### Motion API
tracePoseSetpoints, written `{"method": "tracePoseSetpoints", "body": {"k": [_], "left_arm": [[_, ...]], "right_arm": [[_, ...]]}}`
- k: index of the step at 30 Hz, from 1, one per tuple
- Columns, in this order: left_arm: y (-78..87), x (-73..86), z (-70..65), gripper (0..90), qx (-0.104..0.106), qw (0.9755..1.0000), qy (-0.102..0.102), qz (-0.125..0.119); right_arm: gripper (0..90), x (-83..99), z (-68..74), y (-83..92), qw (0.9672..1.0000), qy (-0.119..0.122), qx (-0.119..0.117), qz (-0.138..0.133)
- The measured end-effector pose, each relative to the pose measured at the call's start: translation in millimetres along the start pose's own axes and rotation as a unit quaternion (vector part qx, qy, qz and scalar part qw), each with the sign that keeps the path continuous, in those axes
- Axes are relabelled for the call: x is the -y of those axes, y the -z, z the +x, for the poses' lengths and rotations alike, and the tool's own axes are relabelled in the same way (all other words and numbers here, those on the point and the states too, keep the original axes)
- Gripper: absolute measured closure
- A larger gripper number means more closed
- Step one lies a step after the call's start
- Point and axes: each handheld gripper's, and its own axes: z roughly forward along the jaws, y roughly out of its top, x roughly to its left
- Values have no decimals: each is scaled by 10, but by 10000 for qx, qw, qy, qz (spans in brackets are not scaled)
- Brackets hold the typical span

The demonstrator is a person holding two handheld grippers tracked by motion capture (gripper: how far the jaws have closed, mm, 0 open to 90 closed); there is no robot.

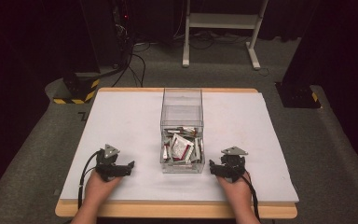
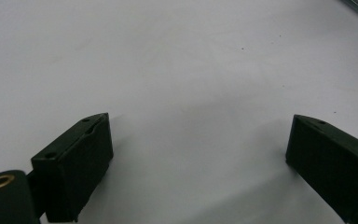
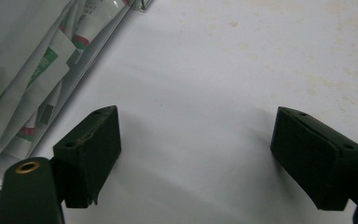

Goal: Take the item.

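A clear plastic box (image 1: 182, 111) stands at the middle of the white table top (image 1: 121, 121), its near half holding several white sachets (image 1: 181, 148) with red and green print. My left gripper (image 1: 121, 166) rests on the table to the box's left, jaws wide apart over bare white surface (image 2: 196, 140). On the other side of the box sits my right gripper (image 1: 221, 169), also open and empty (image 3: 193, 140). In the right gripper view the box wall and the sachets (image 3: 32, 70) behind it lie just left of the jaws.
The white board lies on a wooden table whose edge (image 1: 177, 210) runs along the front. Beyond the table are grey floor, a white desk frame (image 1: 221, 28), cables (image 1: 135, 60) and black stands with yellow-black striped feet (image 1: 77, 91).
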Motion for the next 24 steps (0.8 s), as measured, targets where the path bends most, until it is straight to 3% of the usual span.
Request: {"method": "tracePoseSetpoints", "body": {"k": [5,24], "left_arm": [[0,-1,1,73,0,10000,-4,5],[0,-1,1,73,1,10000,-4,4]], "right_arm": [[256,14,-18,39,9999,7,-102,-65],[313,16,-3,145,9996,41,-150,-246]]}}
